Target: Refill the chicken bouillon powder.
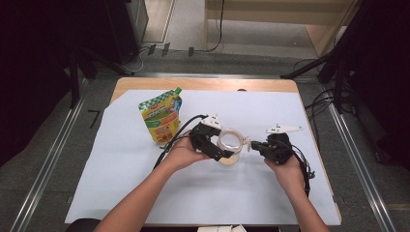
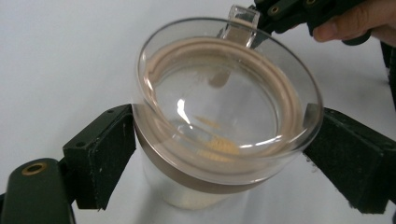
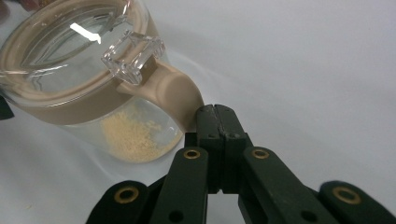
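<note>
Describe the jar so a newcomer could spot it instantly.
On the white sheet covering the table, look between the two hand-held grippers near the middle. The jar is a clear round container with a tan band and clear lid, unlike the colourful green-capped pouch to its left.

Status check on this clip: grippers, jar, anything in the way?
Left gripper clamps the jar at its tan collar. Right gripper shut, tips against the tan lid tab. Pouch stands off left; nothing in the way.

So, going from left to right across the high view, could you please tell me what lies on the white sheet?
Green and yellow spouted pouch → left gripper → clear lidded jar → right gripper.
</note>
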